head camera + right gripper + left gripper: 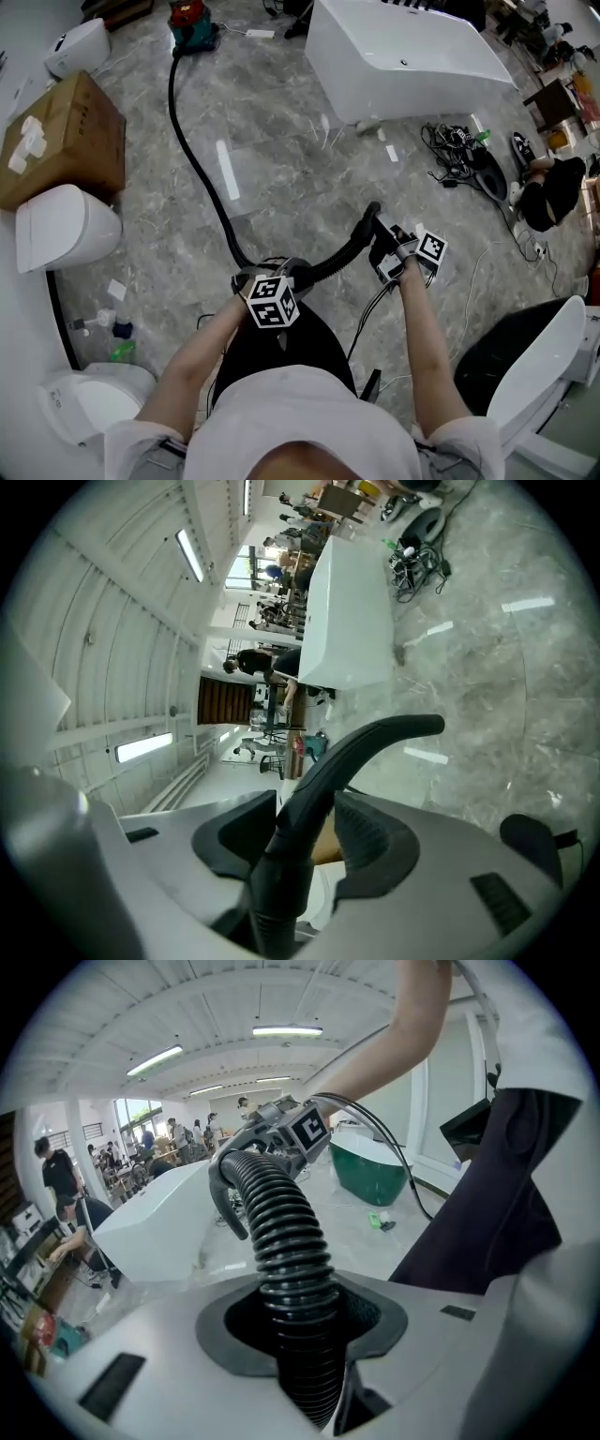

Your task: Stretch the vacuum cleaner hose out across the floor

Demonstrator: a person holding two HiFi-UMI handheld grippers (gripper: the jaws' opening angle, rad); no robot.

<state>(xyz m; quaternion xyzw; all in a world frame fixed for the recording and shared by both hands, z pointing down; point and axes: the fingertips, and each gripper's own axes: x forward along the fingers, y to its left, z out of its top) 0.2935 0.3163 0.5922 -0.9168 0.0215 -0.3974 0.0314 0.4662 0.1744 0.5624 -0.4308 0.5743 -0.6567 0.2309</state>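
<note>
A black ribbed vacuum hose (202,169) runs over the grey marble floor from a red and teal vacuum cleaner (192,23) at the far end to my hands. My left gripper (286,275) is shut on the ribbed hose (291,1260), which stands up between its pads (375,1312). My right gripper (386,247) reaches round the hose's smooth curved handle end (366,225). In the right gripper view that handle (347,752) lies between the jaws of the right gripper (300,832), with a gap showing beside one pad (370,832), so it is open.
A white bathtub (403,56) stands ahead on the right. A cardboard box (61,141) and two toilets (61,230) (84,403) line the left side. Tangled cables (459,155) and a crouching person (548,192) are at right. Another white fixture (534,375) is near right.
</note>
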